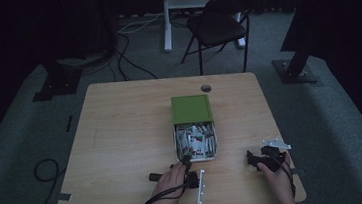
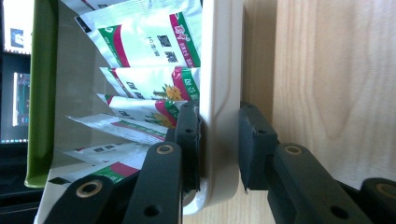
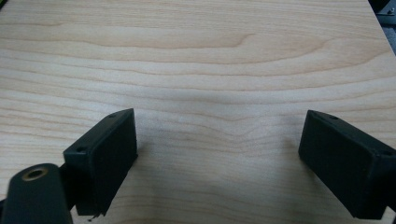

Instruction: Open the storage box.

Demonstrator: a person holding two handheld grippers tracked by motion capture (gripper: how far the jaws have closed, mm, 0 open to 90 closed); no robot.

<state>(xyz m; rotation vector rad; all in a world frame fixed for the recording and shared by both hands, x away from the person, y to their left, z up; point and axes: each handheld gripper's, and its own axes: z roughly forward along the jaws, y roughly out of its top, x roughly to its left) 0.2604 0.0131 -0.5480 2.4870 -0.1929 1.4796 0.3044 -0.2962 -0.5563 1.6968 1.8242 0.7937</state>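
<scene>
**Left gripper clamped on drawer wall, pull in hand**

Nearest the lens in the left gripper view: left gripper [image 2: 218,144], jaws closed on the white drawer [image 2: 219,70] front wall, one pad inside, one outside, both touching. The right gripper [image 3: 217,158] rests w/ jaws wide apart, nothing between them, over bare table [image 3: 196,56] at the near right.

Largest to smallest: table, then the green box [image 1: 191,109] at mid-table, drawer slid partly out toward the person, sachets [image 2: 154,42] packed inside.

Doing it well (my read): pull straight along the drawer's slide axis, level, no twist; grip sits near one corner, so it may skew or drag the box. Right gripper could steady the box.

Writing: sachets are white w/ red and green bands and printed characters, too blurred to read.
</scene>
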